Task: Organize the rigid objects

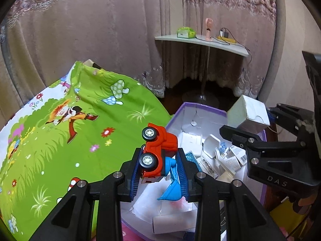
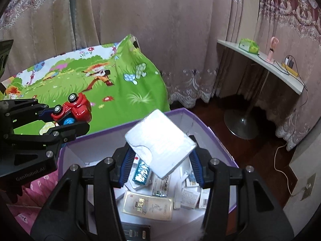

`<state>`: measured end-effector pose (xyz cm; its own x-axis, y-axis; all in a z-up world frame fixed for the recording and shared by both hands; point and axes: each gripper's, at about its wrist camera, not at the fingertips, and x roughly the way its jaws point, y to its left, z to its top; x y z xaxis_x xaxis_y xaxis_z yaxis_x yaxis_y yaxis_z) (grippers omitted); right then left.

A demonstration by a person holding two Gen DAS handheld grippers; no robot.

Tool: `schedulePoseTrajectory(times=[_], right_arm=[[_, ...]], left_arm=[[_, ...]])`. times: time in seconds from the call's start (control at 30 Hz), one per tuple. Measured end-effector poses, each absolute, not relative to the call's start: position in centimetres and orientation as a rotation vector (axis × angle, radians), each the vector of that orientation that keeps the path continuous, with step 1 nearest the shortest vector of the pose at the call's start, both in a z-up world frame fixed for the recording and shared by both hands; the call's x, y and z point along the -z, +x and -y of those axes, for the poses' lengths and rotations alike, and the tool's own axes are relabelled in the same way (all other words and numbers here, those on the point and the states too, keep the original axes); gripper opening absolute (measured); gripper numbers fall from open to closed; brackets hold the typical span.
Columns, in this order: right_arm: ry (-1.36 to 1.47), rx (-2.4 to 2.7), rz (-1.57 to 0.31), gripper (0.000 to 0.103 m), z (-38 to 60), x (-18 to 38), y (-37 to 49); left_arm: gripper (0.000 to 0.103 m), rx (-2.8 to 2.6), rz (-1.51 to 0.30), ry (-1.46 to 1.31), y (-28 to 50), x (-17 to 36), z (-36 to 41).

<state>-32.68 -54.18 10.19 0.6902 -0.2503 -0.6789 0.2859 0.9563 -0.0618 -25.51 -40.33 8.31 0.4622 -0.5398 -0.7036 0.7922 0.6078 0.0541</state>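
Curtained bedroom: over the purple box, left hand-held gripper clamps a toy truck, right hand-held gripper grips a white box

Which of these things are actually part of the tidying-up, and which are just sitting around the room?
Part of the job:
- red toy truck, clamped in the left gripper
- white box, clamped in the right gripper
- purple-rimmed bin, already holding small boxes and cards

Just lying about:
- cartoon blanket
- side table with green case, pink fan and charger
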Motion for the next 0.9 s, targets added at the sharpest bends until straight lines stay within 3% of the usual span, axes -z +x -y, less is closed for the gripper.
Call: schedulePoseTrajectory(times=[0.2,0.27,0.3,0.37,0.5,0.63,0.9], right_arm=[[0.076,0.307,-0.807,0.055,54.7,-9.0,-32.7],[0.087,0.307,-0.824,0.056,54.8,-8.7,-32.7],[0.09,0.307,-0.836,0.061,54.8,-8.5,-32.6],[0.085,0.327,-0.87,0.076,54.9,-8.2,-32.3],[0.09,0.34,-0.902,0.078,54.9,-7.7,-32.4],[0.107,0.334,-0.919,0.079,55.0,-7.3,-32.8],[0.11,0.348,-0.94,0.079,55.3,-6.8,-33.2]], left_arm=[[0.035,0.853,-0.7,0.399,-25.8,-7.6,40.5],[0.045,0.851,-0.688,0.417,-26.1,-7.7,40.7],[0.058,0.836,-0.679,0.428,-26.3,-7.8,40.7],[0.066,0.835,-0.64,0.43,-26.7,-8.4,40.3],[0.082,0.73,-0.567,0.482,-27.6,-10.0,39.9],[0.088,0.779,-0.556,0.427,-27.7,-11.4,39.0],[0.088,0.822,-0.694,0.458,-26.9,-8.3,39.6]])
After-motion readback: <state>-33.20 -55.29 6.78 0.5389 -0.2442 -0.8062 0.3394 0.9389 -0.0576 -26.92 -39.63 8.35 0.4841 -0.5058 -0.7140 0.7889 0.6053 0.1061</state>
